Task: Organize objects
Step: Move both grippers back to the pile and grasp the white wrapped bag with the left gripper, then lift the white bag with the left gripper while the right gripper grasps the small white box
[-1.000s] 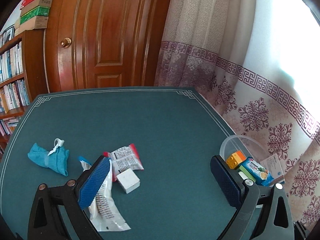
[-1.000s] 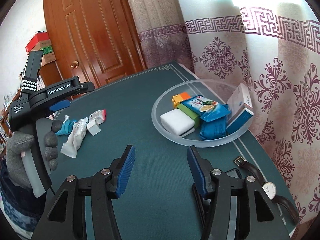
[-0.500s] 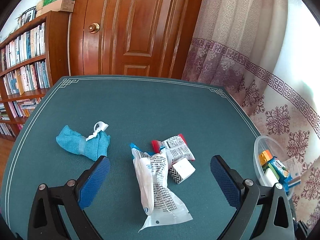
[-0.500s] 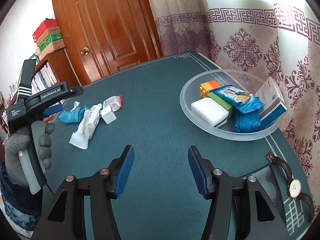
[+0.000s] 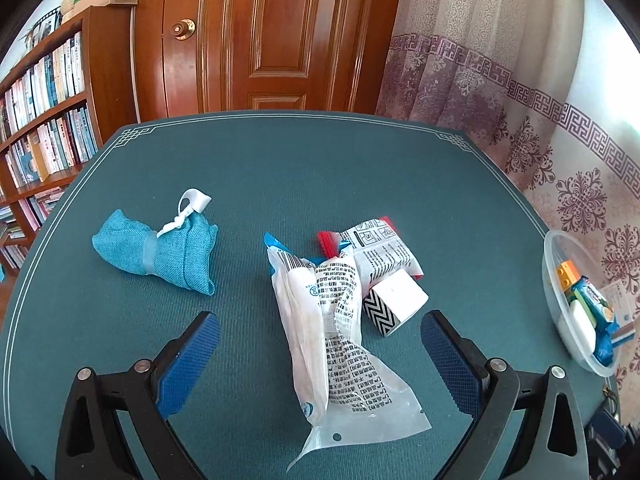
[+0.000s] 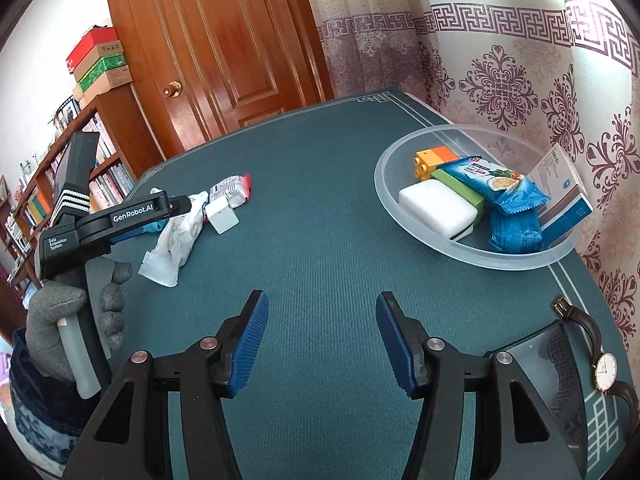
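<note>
A long white plastic packet (image 5: 332, 328) lies on the green table between the tips of my open left gripper (image 5: 320, 336), untouched by the pads. Beside it sit a small white box with a zigzag side (image 5: 394, 304) and a red-edged snack packet (image 5: 380, 252). A rolled blue cloth (image 5: 160, 252) with a white tie lies to the left. My right gripper (image 6: 320, 316) stands open over bare table, with nothing between its fingers. A clear bowl (image 6: 400, 152) at the right holds a sponge, toy bricks, blue snack packets and a white box.
A wristwatch (image 6: 600, 360) with a brown strap and a dark flat object lie near the right table edge. A gloved hand holds the left gripper handle (image 6: 72, 264). A wooden door, bookshelf and curtain stand beyond the table.
My left gripper swung left and came down toward the white packet, which now lies between its fingers; the bowl slid to the view's right edge. My right gripper shifted slightly, still open.
</note>
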Available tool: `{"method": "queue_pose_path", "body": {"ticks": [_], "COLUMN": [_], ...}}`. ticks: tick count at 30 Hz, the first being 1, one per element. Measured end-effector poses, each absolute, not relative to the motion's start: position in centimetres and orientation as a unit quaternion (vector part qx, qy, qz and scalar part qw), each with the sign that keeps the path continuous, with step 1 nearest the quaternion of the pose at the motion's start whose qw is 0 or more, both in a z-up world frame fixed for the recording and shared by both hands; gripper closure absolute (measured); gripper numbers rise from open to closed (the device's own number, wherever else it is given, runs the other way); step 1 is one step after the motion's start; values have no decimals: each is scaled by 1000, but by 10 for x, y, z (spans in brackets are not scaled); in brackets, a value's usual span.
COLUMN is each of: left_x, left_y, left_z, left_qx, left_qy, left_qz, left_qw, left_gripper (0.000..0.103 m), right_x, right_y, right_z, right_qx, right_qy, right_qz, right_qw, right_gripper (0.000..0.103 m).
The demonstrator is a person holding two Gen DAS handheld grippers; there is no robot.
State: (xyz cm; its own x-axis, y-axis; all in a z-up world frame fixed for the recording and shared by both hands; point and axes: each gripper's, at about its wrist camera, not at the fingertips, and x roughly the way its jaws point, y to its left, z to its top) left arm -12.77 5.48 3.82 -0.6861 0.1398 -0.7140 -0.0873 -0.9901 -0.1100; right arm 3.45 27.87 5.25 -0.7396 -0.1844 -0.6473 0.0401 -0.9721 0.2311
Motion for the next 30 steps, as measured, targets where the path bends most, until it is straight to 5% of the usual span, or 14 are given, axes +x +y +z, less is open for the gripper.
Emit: {"method": "queue_pose_path", "body": {"ticks": [9,13,30], "left_x": [-138,-137,-93], "left_y": [52,53,19], "left_z": [19,17,45], "left_qx": [-415,-420,-390], "left_qy": [-40,-45,-70], "left_qz": [907,903,916], "left_qw": [65,77,64], "left_gripper": [30,53,56], "right_x": [30,27,-25], "right_y": [272,266,221], "right_z": [47,46,47], "right_qx": [364,367,372], "right_qy": [-95,-89,-57], "right_qz": [-924,-923,-918], "right_qw": [66,72,127], "right_gripper": [45,45,45]}}
